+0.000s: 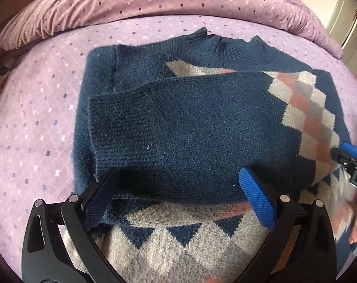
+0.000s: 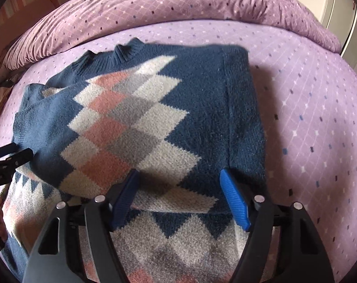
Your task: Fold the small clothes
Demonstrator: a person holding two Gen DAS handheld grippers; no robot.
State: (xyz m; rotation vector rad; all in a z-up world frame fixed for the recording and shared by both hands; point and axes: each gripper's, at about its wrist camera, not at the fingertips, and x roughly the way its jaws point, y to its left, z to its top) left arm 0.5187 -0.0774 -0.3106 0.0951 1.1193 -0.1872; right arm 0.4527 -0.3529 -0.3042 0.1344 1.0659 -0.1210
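The navy sweater (image 1: 178, 122) is laid partly folded mid-bed on the purple bedspread (image 1: 37, 118), collar towards the pillow edge. The left gripper (image 1: 178, 198) is spread wide over a folded sleeve, apparently gripping nothing. The right gripper (image 2: 180, 198) is held open above the patterned front.
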